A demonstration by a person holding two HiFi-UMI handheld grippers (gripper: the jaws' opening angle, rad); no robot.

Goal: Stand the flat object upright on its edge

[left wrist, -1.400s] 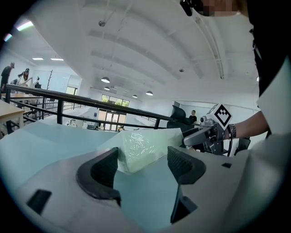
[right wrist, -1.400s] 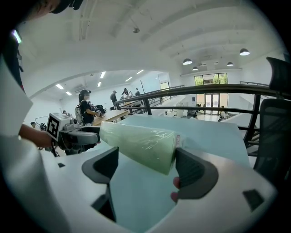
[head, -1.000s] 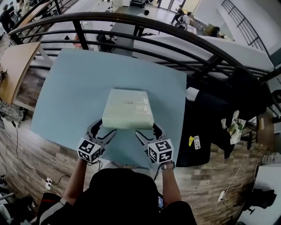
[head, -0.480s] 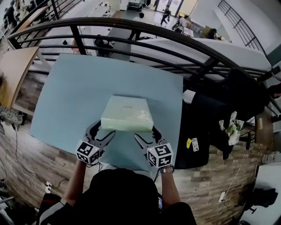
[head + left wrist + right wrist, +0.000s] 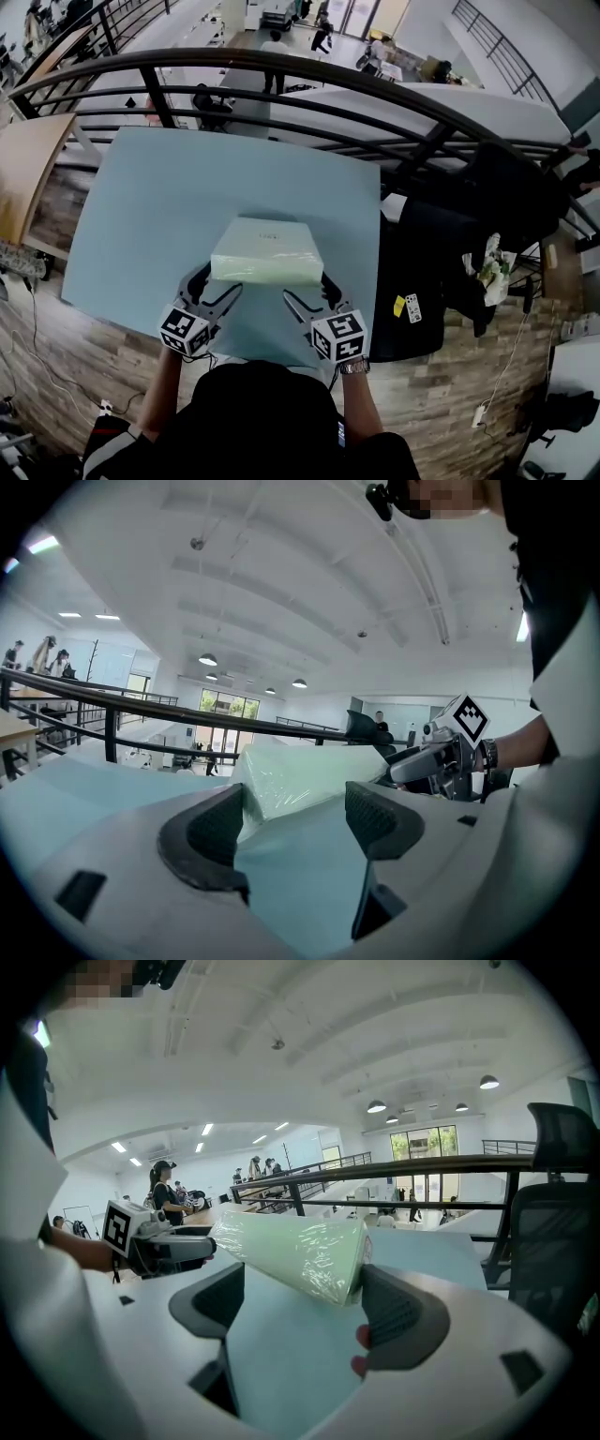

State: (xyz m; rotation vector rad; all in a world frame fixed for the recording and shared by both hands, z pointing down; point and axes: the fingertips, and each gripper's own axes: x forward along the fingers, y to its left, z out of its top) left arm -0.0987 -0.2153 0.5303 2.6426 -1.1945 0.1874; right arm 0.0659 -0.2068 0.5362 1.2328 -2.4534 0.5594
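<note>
Head view: pale green plastic-wrapped flat pack [image 5: 264,251] mid light-blue desk [image 5: 141,206], near edge tilted up; your left gripper [image 5: 208,289] and right gripper [image 5: 309,291] at its near corners. Left gripper view: jaws wide, pack corner between them. Right gripper view: jaws wide, corner against the right-hand pad.

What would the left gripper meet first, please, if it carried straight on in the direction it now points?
The left gripper would most likely meet the near left corner of the pale green wrapped package, which sits just ahead between its open jaws, tilted above the blue table. Whether they touch now is unclear.
</note>
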